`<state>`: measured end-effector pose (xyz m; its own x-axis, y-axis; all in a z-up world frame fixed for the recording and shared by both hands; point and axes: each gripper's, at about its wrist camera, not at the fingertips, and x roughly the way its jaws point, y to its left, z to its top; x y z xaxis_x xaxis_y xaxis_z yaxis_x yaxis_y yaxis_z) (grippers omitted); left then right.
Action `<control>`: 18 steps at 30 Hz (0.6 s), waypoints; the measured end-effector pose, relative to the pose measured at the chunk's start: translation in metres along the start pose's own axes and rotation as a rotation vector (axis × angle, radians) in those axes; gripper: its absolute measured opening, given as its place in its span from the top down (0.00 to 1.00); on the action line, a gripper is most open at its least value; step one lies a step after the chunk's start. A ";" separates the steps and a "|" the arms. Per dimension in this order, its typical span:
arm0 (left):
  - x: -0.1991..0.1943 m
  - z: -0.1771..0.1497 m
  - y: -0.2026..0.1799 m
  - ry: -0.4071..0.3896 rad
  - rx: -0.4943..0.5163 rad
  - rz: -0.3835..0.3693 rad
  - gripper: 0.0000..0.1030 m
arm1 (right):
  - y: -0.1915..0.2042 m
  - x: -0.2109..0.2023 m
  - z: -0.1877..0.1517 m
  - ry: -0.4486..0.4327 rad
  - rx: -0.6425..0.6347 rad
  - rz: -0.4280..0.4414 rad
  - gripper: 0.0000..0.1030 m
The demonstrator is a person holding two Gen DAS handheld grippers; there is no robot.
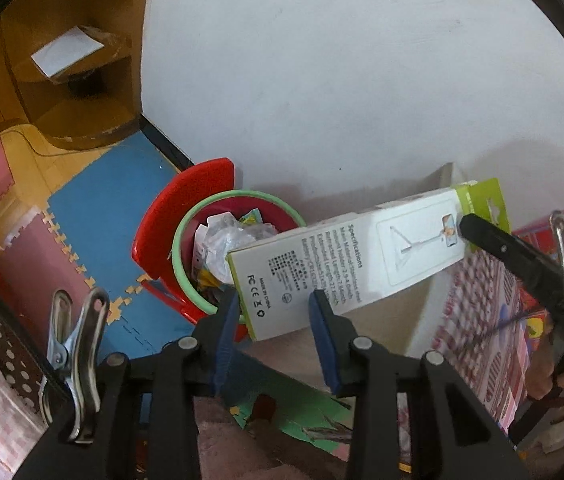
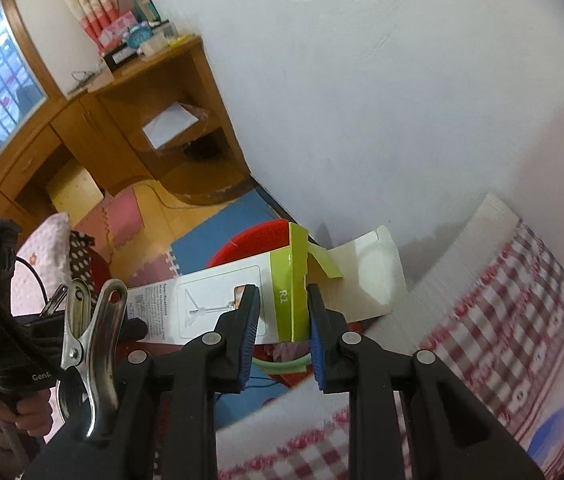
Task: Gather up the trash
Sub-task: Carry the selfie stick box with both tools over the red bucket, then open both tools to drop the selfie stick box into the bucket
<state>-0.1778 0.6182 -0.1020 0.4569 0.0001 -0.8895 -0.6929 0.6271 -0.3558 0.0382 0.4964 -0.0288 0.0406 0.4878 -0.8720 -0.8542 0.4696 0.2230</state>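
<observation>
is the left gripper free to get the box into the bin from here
Probably yes. The left gripper and right gripper hold the box by its ends, one end already over the open bin, with nothing between.

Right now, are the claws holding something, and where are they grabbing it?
Both claws hold one long white box. The left claw grips its printed bottom end; the right claw pinches the green top end, beside the open flap.

Your long white box (image 1: 346, 264) covers the near rim and part of the contents of the trash bin (image 1: 186, 248). The checked cloth (image 2: 502, 320) is smeared by blur. The box's small print is mostly unreadable.
</observation>
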 end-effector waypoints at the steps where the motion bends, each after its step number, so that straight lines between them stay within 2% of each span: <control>1: 0.006 0.003 0.004 0.007 -0.001 -0.005 0.64 | 0.001 0.007 0.004 0.010 -0.002 -0.005 0.76; 8: 0.053 0.020 0.026 0.075 -0.013 -0.051 0.64 | 0.002 0.052 0.023 0.083 -0.018 -0.046 0.76; 18: 0.117 0.034 0.044 0.178 -0.011 -0.062 0.66 | -0.004 0.107 0.039 0.176 -0.003 -0.100 0.76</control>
<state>-0.1354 0.6724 -0.2119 0.3938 -0.1764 -0.9021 -0.6730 0.6131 -0.4137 0.0659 0.5749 -0.1057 0.0343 0.3022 -0.9526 -0.8521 0.5069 0.1301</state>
